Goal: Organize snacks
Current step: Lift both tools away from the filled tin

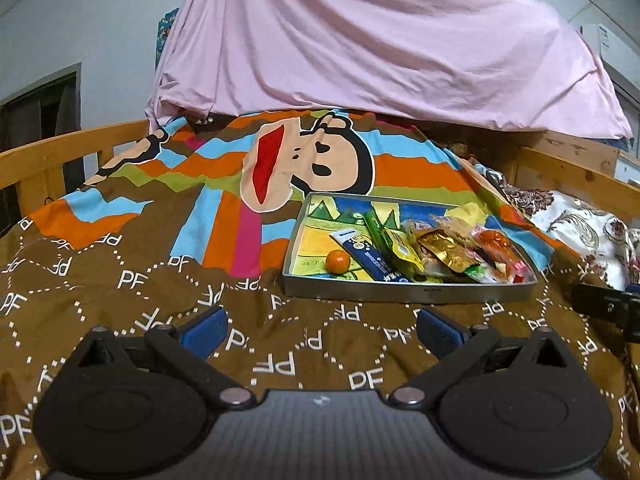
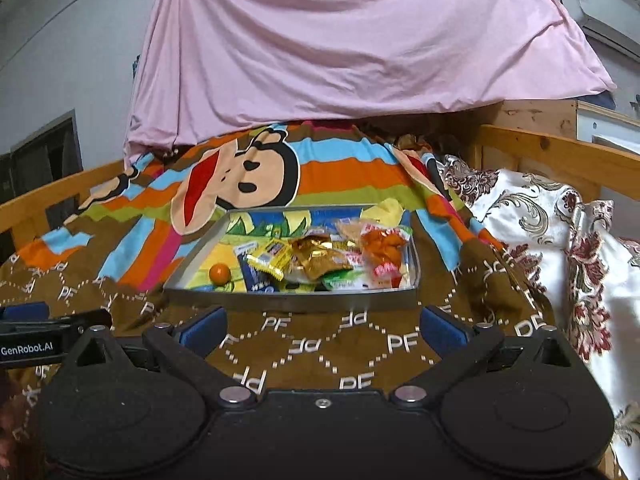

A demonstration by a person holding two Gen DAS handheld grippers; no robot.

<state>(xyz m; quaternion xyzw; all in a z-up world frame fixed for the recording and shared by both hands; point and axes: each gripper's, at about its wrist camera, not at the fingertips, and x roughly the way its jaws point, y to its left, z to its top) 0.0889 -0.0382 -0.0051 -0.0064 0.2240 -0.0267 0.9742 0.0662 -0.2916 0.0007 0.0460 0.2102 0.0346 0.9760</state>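
The snacks are lying in a flat metal tray that is sitting on a brown blanket on a bed. Most of them are piled at the right end of the tray: a gold packet, a yellow packet, a blue packet, a green stick pack and an orange-red bag. A small orange ball, maybe a fruit or a candy, is lying alone near the left front corner.

The packets are thought to be light, thin and crinkly. They are likely to slide and bend when pinched, so a flat sealed edge is the best place to be taken hold of. Puffy middles are better left alone, since food inside could be crushed. The ball is round and smooth, so it is likely to roll away if it is pushed from one side.

The left claw is being held wide open with nothing in it, low over the blanket just in front of the tray. The right claw is being held the same way, open and empty.

The tray wall is low, but it is standing between the claws and the snacks, so it must be reached over from above. The left half of the tray is bare, and good room is being offered there. The blanket is soft, so the tray may tip or slide if it is pressed. Wooden bed rails are running along both sides, well apart from the tray.
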